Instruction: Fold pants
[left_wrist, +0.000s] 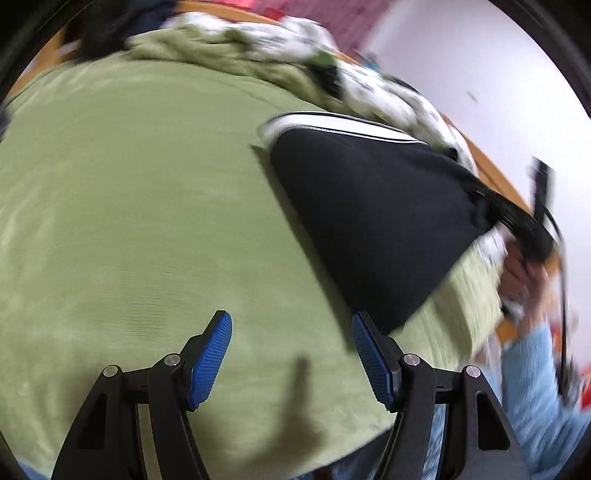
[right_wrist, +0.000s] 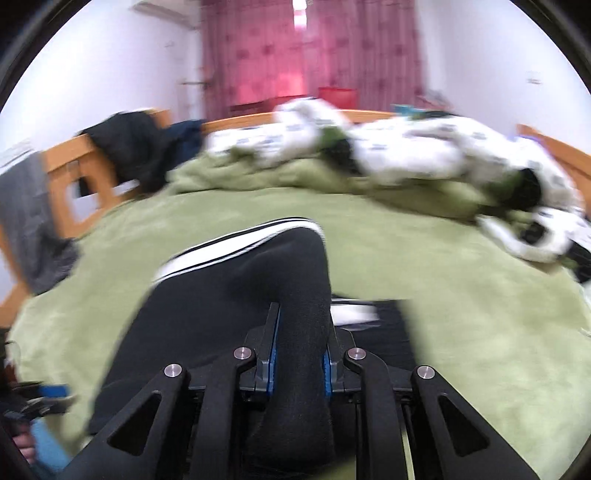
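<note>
Black track pants (right_wrist: 236, 295) on green blanket (right_wrist: 461, 314), bunched in my clenched right gripper (right_wrist: 300, 363); my left gripper (left_wrist: 291, 354) spread, holding nothing. Rumpled white duvet (right_wrist: 424, 155) heaped beyond.

the pants (left_wrist: 373, 221) are black with white stripes running along one side edge, and they lie on a green blanket (left_wrist: 129, 221) spread over a bed. in the left wrist view they form a dark, roughly triangular slab, the striped edge along its far side, one corner drawn up and away toward the right. in the right wrist view a thick bunch of the black fabric (right_wrist: 299, 295) rises in a hump between the blue pads of the right gripper (right_wrist: 300, 363), which is clamped on it, while the striped edge trails off to the left.
</note>
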